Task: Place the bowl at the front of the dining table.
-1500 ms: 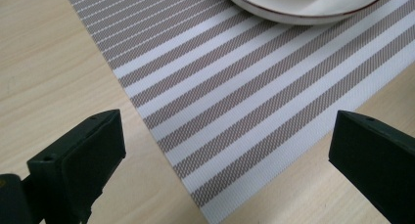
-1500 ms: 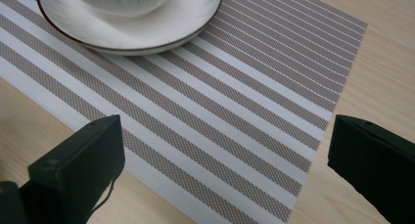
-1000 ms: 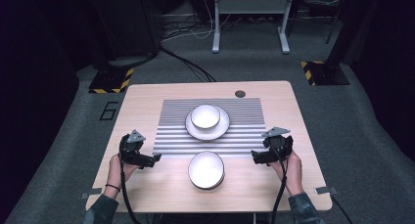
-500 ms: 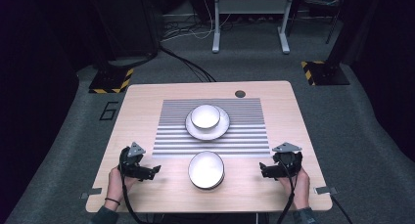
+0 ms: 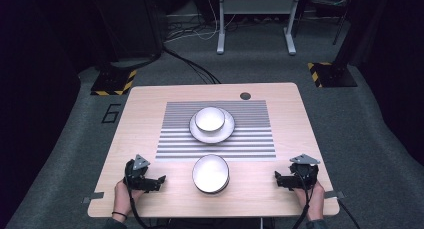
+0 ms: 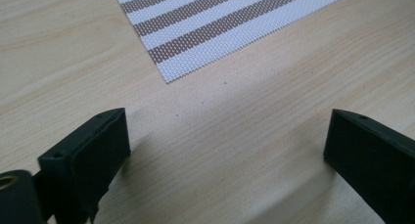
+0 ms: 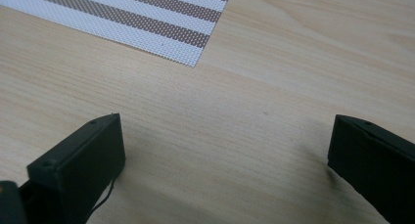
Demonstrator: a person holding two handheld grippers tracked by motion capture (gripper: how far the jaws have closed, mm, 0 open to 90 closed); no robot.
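Left claw [image 5: 159,181] and right claw [image 5: 278,178]: jaws wide apart, holding nothing, low over the light wooden counter [image 5: 150,109]. The near white round ceramic bowl [image 5: 211,174] sits between them, just off the grey-and-white striped woven placemat [image 5: 250,124].

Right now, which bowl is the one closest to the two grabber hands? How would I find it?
Start at the wooden table and find the striped mat in its middle. Just past the mat's near edge, between the left gripper and the right gripper, sits a white bowl on bare wood. The other bowl rests on a plate on the mat; this one has no plate.
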